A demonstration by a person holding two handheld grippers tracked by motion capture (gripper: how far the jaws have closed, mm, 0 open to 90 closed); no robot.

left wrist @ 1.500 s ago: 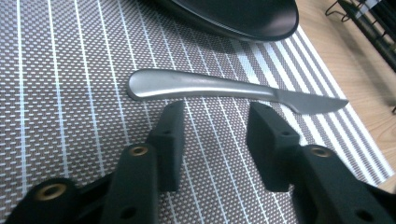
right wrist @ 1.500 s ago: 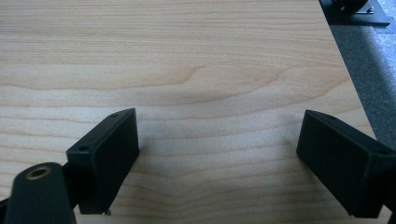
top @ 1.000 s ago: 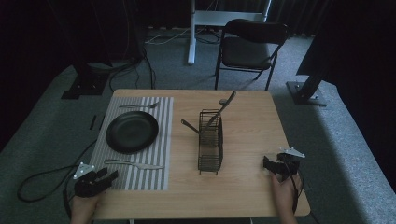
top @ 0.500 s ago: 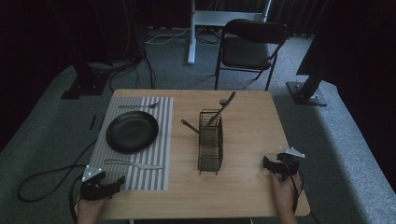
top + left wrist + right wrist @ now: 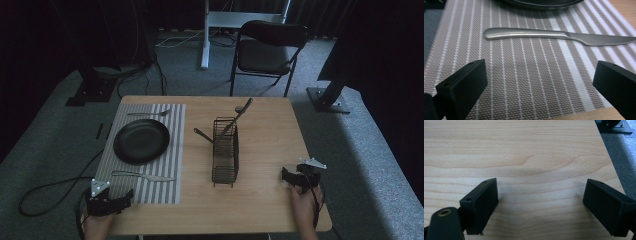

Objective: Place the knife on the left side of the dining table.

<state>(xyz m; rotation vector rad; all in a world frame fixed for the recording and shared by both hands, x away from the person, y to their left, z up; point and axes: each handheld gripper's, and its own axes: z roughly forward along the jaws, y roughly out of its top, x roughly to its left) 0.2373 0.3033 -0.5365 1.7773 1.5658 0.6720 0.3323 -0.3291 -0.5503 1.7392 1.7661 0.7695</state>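
We note a wooden table [image 5: 270,145] on grey carpet, a folding chair [image 5: 267,52] behind it; left gripper [image 5: 125,199] and right gripper [image 5: 286,176] both spread, empty; no legible writing.

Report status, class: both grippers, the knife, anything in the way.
Left gripper open over placemat, knife just ahead, untouched. Right gripper open, empty, over bare table. Nothing blocks the knife.

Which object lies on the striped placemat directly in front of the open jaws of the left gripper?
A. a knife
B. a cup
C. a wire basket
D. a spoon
A: the left gripper view shows a metal knife lying flat on the striped placemat just beyond the left gripper, whose jaws stand wide apart; behind the knife is the edge of the black plate.
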